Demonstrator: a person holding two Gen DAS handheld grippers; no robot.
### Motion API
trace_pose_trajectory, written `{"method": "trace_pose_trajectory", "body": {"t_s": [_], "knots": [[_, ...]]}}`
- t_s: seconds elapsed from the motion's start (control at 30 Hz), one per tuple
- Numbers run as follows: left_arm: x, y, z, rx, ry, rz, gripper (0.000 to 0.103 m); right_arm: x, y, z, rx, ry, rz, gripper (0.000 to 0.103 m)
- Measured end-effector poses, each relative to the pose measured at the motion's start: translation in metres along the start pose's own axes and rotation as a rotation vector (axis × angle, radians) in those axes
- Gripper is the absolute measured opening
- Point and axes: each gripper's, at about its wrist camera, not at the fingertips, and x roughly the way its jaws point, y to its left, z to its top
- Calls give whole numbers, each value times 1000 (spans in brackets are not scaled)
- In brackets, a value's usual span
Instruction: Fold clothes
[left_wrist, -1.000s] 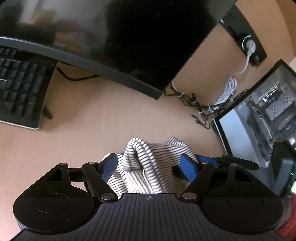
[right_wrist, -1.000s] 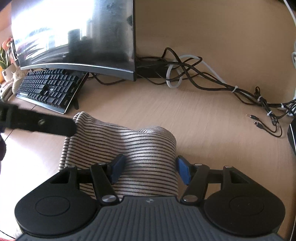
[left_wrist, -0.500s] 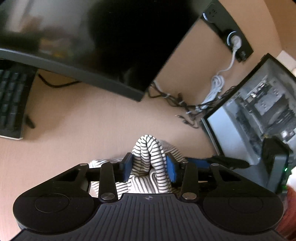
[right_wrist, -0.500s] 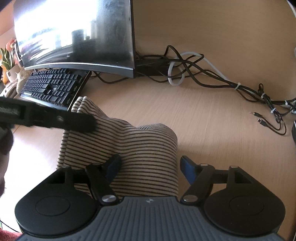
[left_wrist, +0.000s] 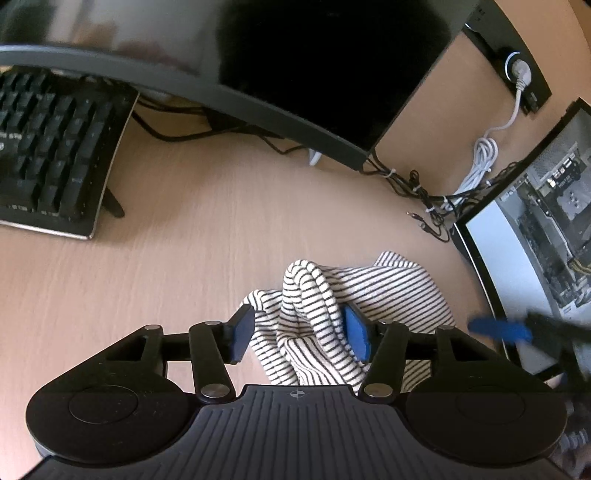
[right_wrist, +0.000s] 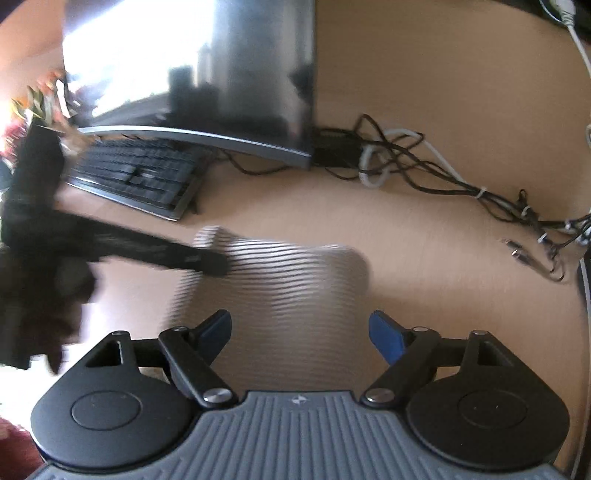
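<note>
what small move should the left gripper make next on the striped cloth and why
Probably lower the left gripper a little and close it on the raised fold of the white, black-striped knit garment. Its jaws have just been opening, with that bunched fold between the blue pads but not clearly pinched. The right gripper stands wide open and holds nothing, so nothing grips the cloth on the pale wooden desk.

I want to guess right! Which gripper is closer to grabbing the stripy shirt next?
Probably the left gripper: a bunched fold of the striped shirt sits between its just-reopened jaws. The right gripper has opened wide, with the shirt lying ahead of it.
</note>
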Motion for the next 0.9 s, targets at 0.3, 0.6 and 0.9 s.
{"method": "trace_pose_trajectory", "body": {"t_s": [0.3, 0.6, 0.9], "knots": [[5, -2, 0, 1, 6, 8, 69, 29, 12, -24, -47, 79, -105, 103], [-23, -30, -18, 72, 47, -44, 67, 31, -2, -33, 73, 100, -62, 103], [-13, -21, -38, 77, 86, -36, 72, 40, -21, -42, 243, 131, 29, 103]]}}
